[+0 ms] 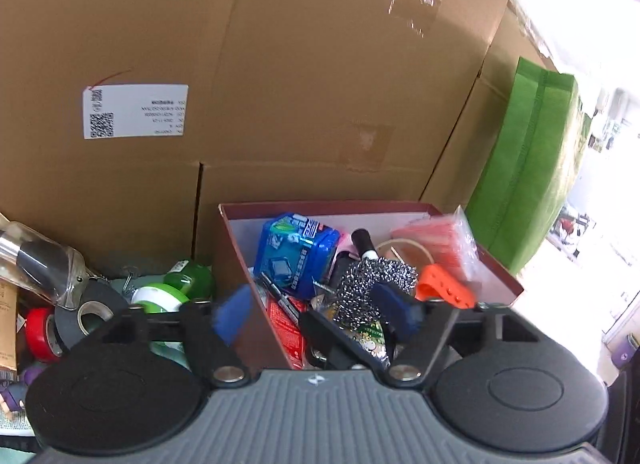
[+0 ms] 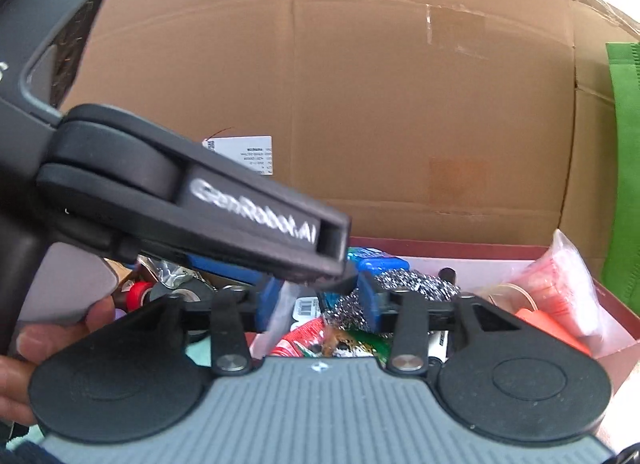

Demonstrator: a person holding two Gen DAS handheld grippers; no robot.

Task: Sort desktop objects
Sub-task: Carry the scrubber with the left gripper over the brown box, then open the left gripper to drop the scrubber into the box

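Both tongs, left (image 1: 316,314) wide and right (image 2: 318,300) narrower, tilt empty over the red box (image 1: 500,268).

The left gripper (image 1: 316,314) is hovering with its blue-padded fingers (image 1: 232,314) spread wide, nothing pressing between them, over the near corner of a shallow dark-red cardboard box (image 1: 236,248). Lying in that box are a blue plastic-wrapped pack (image 1: 296,252), a silvery steel-wool scourer (image 1: 372,276), a black marker pen (image 1: 280,296), an orange plastic piece (image 1: 444,286) and a clear bag of red items (image 1: 436,244). Left of the box, a green tape roll (image 1: 190,278), a grey tape roll (image 1: 90,314) and a red tape roll (image 1: 40,334) are crowding together. A large brown corrugated carton (image 1: 280,83) with a white label (image 1: 136,111) is standing behind, a green fabric bag (image 1: 524,167) leaning beside it.
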